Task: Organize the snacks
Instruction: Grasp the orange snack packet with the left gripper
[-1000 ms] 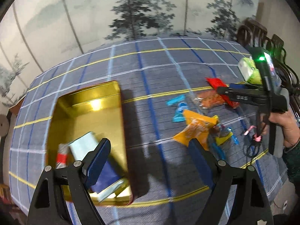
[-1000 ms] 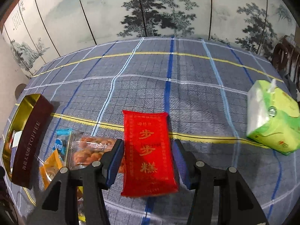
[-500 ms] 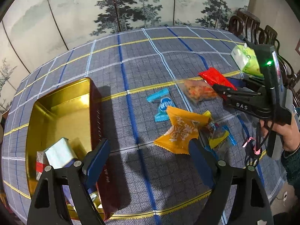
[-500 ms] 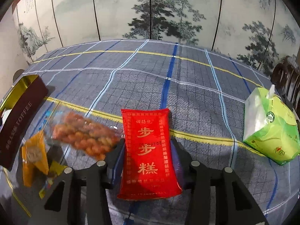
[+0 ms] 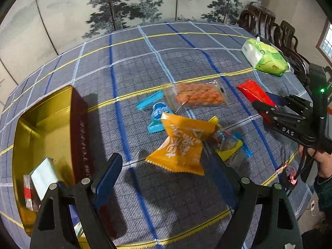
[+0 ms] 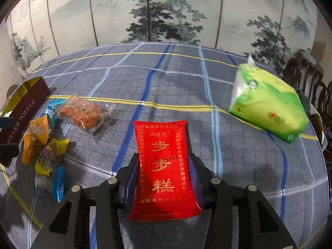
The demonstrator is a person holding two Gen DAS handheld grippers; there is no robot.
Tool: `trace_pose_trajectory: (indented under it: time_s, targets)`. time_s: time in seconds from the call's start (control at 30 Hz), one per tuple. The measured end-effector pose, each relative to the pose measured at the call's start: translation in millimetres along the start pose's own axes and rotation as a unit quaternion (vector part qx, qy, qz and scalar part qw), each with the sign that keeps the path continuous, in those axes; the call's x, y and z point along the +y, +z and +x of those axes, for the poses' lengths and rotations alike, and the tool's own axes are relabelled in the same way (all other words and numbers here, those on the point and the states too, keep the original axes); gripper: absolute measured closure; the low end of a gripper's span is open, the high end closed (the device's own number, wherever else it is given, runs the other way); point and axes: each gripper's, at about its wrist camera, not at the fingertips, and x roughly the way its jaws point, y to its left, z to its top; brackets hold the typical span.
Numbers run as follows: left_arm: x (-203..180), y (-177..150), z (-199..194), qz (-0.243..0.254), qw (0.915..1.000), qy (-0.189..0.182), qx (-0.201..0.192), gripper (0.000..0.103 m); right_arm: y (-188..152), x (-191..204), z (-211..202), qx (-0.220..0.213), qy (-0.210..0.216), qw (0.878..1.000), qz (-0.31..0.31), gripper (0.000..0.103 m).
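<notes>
Two grippers work over a table covered in a grey-blue checked cloth. The right gripper is clamped on a red packet with gold characters, its fingers pressed against the packet's long sides; whether the packet is clear of the cloth or resting on it I cannot tell. The left gripper hovers with its fingers wide apart, gripping nothing, just in front of an orange packet that lies on the cloth. Just beside the orange packet sit a yellow wrapped sweet, blue wrapped sweets and a clear bag of orange-brown snacks. To the left stands an open gold tin with a dark red outer wall, holding a pale box and a small red-and-white packet at its near end. A green pack of tissues lies well apart on the far right of the table.
</notes>
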Motion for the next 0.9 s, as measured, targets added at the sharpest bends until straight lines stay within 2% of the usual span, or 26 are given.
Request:
trace_pose_trajectory:
  time_s: [0.37, 0.47, 0.53, 0.9]
  targets:
    - [-1.8, 12.0, 32.5, -0.001, 0.9997, 0.004, 0.023, 0.023, 0.6, 0.2, -0.8, 0.001, 0.001, 1.0, 0.002, 0.055]
    - [0.7, 12.1, 38.5, -0.01, 0.9994, -0.004, 0.031, 0.032, 0.7, 0.1, -0.8, 0.001, 0.001, 1.0, 0.002, 0.055]
    - [1.1, 12.0, 41.0, -0.015, 0.9992, -0.009, 0.036, 0.045, 0.7, 0.6, -1.0, 0.001, 0.001, 1.0, 0.002, 0.055]
    - [2.0, 3.8, 38.1, -0.028, 0.9988, -0.01, 0.038, 0.048, 1.0, 0.5, -1.2, 0.001, 0.001, 1.0, 0.002, 0.055]
